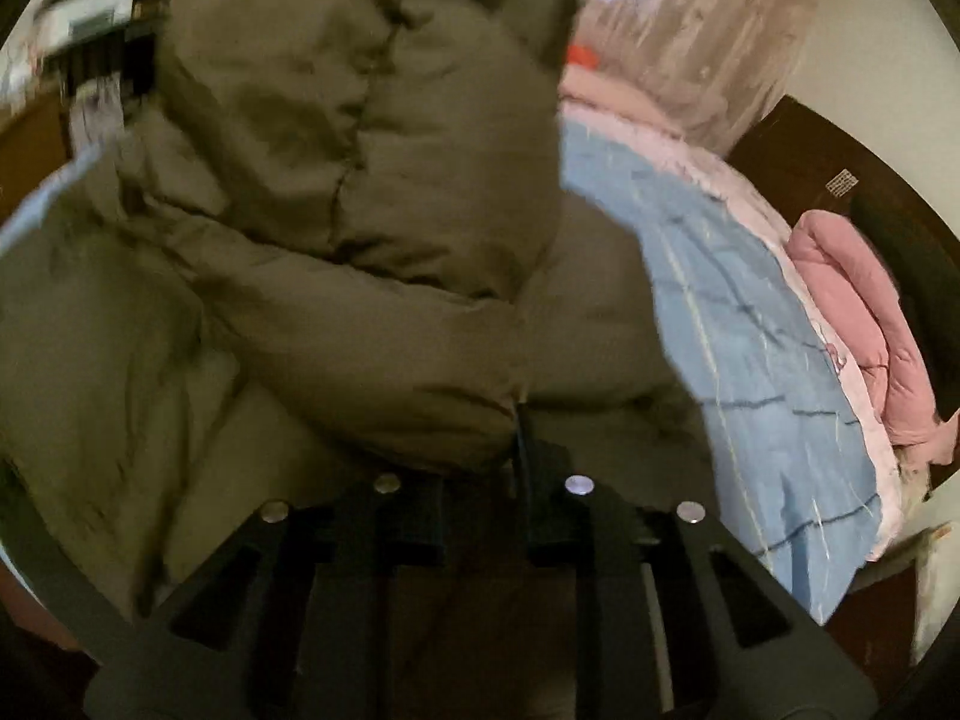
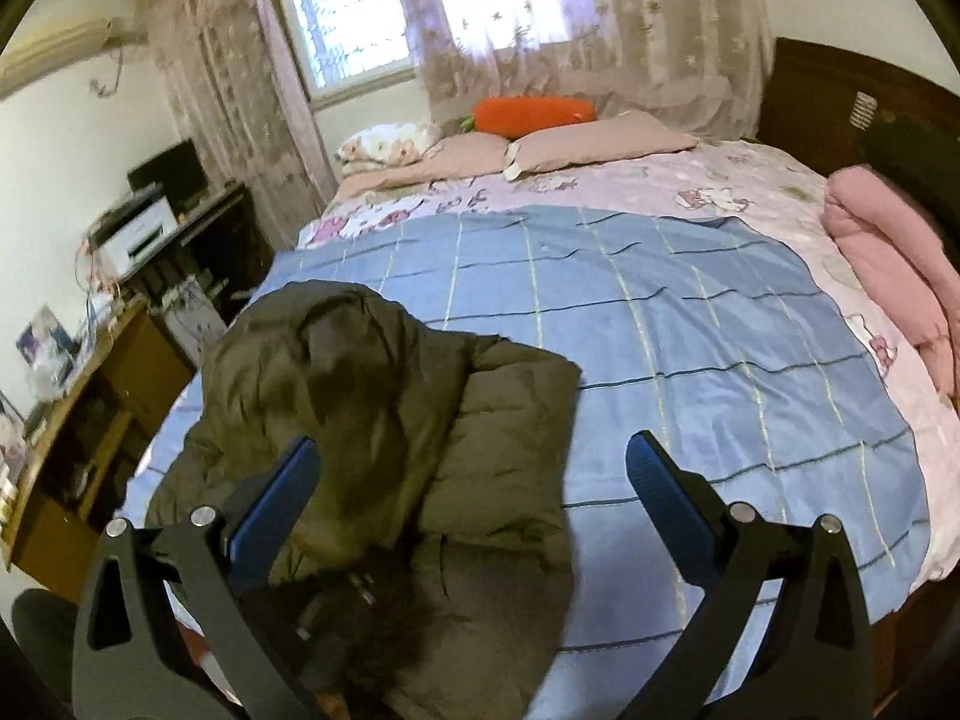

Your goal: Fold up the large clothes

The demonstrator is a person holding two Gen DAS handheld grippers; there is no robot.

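Left wrist view hugs the jacket (image 1: 360, 210); right wrist view overlooks it, farther back.

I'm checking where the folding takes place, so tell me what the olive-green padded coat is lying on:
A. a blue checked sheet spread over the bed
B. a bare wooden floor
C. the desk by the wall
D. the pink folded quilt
A: in the right wrist view the olive-green padded coat lies on the blue checked sheet, well apart from the pink folded quilt at the bed's far side.
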